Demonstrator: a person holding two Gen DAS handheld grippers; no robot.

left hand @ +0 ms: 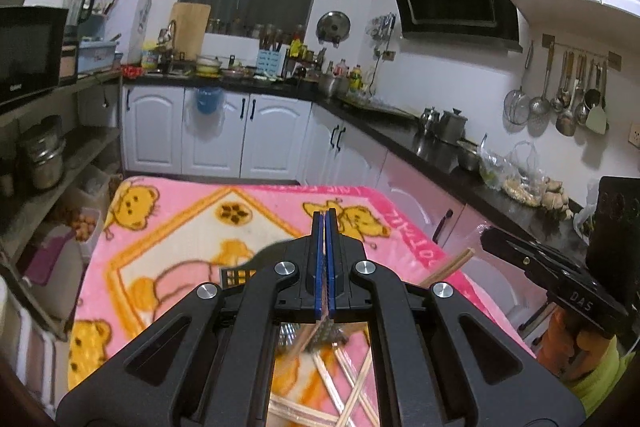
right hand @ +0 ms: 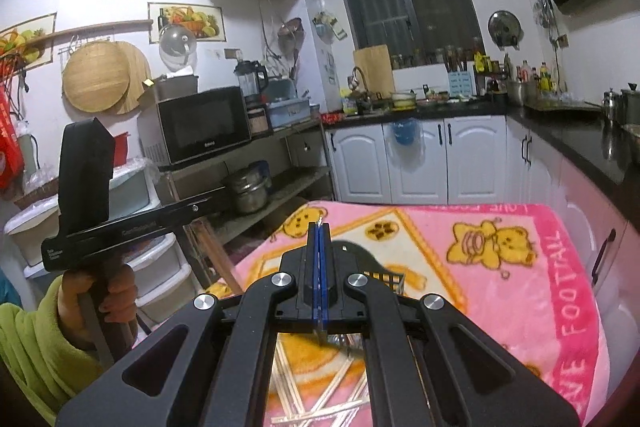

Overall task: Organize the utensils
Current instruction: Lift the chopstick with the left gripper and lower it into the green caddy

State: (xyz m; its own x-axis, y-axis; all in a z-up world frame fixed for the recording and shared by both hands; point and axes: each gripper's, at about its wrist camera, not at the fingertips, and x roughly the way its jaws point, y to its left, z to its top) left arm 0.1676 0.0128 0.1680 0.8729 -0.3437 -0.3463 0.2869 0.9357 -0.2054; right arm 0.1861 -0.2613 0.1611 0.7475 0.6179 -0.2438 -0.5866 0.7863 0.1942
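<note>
The chopsticks lie scattered on the pink bear blanket, below and behind the fingertips of both grippers, seen through the gaps in each frame; in the right wrist view the same pale sticks sit low under the linkage. They cross one another at many angles, so there is no single heading: some run diagonally toward the far right, some toward the far left, and 1 end pokes out past the right side of the left gripper's frame. A black slotted basket stands on the blanket just left of the left gripper, mostly hidden by it. That gripper's blue pads are pressed together along their length, and something grey and blurred hangs at their near end, though whether it is clamped cannot be told. The right gripper is likewise closed, with a thin pale tip showing between its pads at the far end; what it is cannot be told
</note>
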